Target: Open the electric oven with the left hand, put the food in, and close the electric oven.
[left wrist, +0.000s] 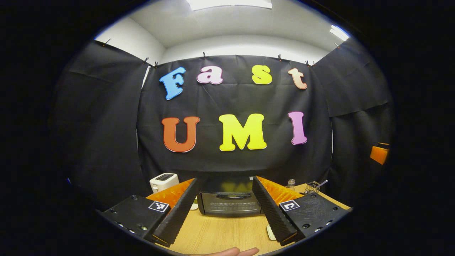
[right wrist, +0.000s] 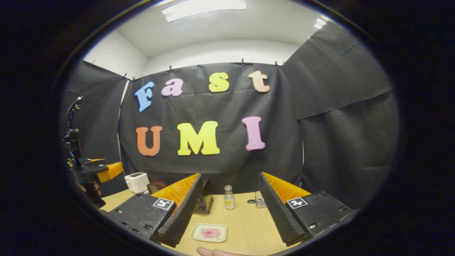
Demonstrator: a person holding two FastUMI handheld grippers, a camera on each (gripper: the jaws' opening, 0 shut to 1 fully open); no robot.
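Observation:
The dark electric oven point(left wrist: 229, 203) stands on the wooden table straight ahead in the left gripper view, door up and shut, its handle point(left wrist: 233, 196) across the top of the glass. My left gripper point(left wrist: 224, 180) is open, well short of the oven, nothing between its fingers. In the right gripper view a small white plate with pink food point(right wrist: 209, 232) lies on the table just ahead. My right gripper point(right wrist: 231, 175) hangs open above it, holding nothing. One corner of the oven point(right wrist: 205, 201) peeks out behind a finger. The left gripper point(right wrist: 90, 170) shows at the far left, held in a hand.
A white toaster point(left wrist: 164, 181) sits left of the oven. On the oven's right are a small bottle point(right wrist: 229, 197), a jar point(right wrist: 260, 199) and a wire basket point(left wrist: 312, 187). Bare wooden table point(right wrist: 249, 222) lies in front. A fingertip point(left wrist: 233, 251) edges in at the bottom.

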